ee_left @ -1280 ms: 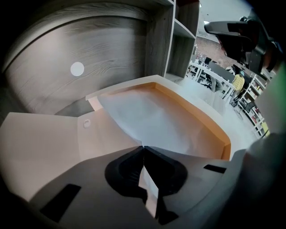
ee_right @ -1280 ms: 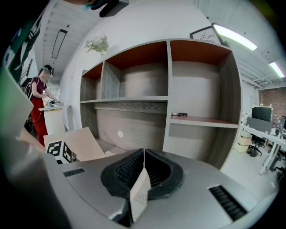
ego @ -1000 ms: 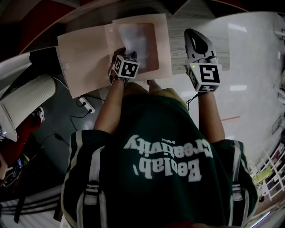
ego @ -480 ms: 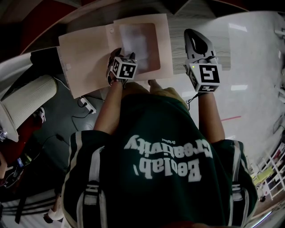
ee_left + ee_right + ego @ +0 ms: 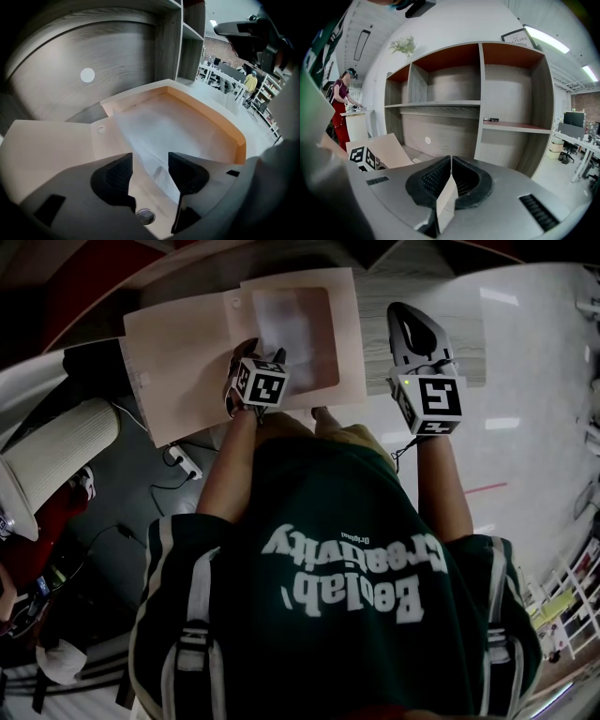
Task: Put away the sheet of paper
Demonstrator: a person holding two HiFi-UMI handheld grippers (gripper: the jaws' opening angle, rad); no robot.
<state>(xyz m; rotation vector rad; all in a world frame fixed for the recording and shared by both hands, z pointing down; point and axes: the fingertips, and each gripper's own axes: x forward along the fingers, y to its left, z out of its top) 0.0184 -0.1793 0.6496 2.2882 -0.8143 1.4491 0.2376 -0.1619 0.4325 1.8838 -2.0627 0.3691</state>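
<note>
Head view looking steeply down, left gripper view close over the same peach folder (image 5: 47, 145), right gripper view facing shelves (image 5: 454, 105).

Sheet (image 5: 292, 329): white, thin, lies flat inside the open case (image 5: 225, 126), covering most of the recess floor. Edges run approx. parallel w/ the recess walls in head view. Small wrinkle near its near edge, rest smooth. Nothing grips it.

Case: peach, shallow tray w/ raised rim, orange-toned on the inner right wall. Open, its lid (image 5: 178, 362) spread flat to the left, joined along the tray's left side. Metal snap stud (image 5: 145, 216) on the near border; small round mark on the lid close to the hinge. Sits on the grey wood-grain top (image 5: 70, 103).
</note>
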